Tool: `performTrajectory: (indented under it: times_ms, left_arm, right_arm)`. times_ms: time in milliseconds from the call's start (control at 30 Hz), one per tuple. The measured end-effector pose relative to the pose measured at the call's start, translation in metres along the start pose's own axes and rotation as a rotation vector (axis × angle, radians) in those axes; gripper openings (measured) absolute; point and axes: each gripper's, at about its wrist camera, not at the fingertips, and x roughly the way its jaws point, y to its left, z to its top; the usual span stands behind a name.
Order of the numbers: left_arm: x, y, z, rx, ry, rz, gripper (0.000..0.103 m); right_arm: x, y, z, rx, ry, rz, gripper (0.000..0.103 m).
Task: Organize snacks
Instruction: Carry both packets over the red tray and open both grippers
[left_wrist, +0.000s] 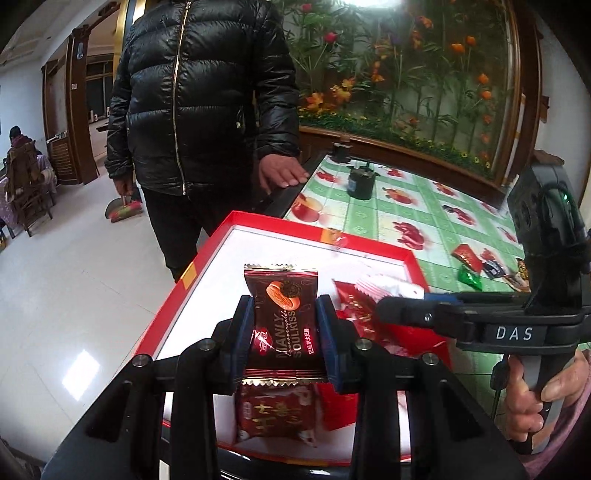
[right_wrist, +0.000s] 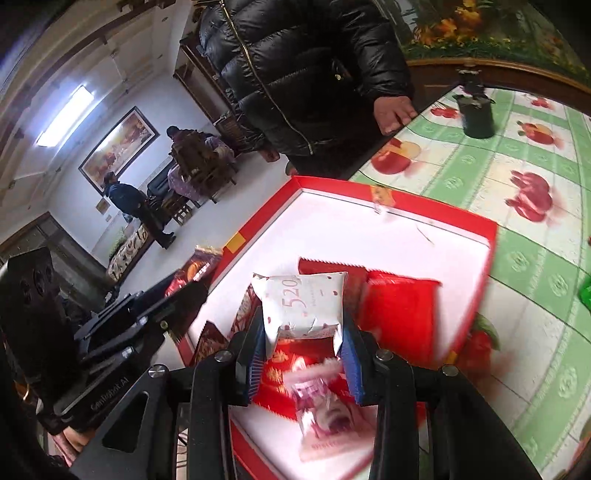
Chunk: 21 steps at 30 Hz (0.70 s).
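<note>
My left gripper (left_wrist: 284, 314) is shut on a dark brown snack packet (left_wrist: 282, 321), held upright over the red box with a white floor (left_wrist: 207, 288). My right gripper (right_wrist: 304, 325) is shut on a white snack packet (right_wrist: 304, 308) printed 520, above the same red box (right_wrist: 391, 218). Several red packets (right_wrist: 399, 314) lie inside the box, and a pink-and-white one (right_wrist: 325, 410) shows below the right jaws. A dark red packet (left_wrist: 273, 413) lies under the left jaws. The right gripper's body (left_wrist: 517, 321) appears at the right of the left wrist view.
A person in a black puffer jacket (left_wrist: 199, 92) stands at the table's far edge with a hand (left_wrist: 280, 171) on it. A dark cup (left_wrist: 360, 182) stands on the green fruit-patterned tablecloth (left_wrist: 424, 218). Loose wrapped snacks (left_wrist: 476, 266) lie right of the box.
</note>
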Motion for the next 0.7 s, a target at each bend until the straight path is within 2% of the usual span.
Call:
performTrajectory:
  times_ms: [433, 700]
  left_arm:
    - [0.017, 0.019, 0.003, -0.013, 0.018, 0.039, 0.032]
    - [0.019, 0.022, 0.004, -0.014, 0.024, 0.079, 0.033]
  right_arm:
    - [0.041, 0.006, 0.025, 0.015, 0.003, 0.034, 0.037]
    - [0.038, -0.002, 0.029, 0.049, -0.02, 0.035, 0.047]
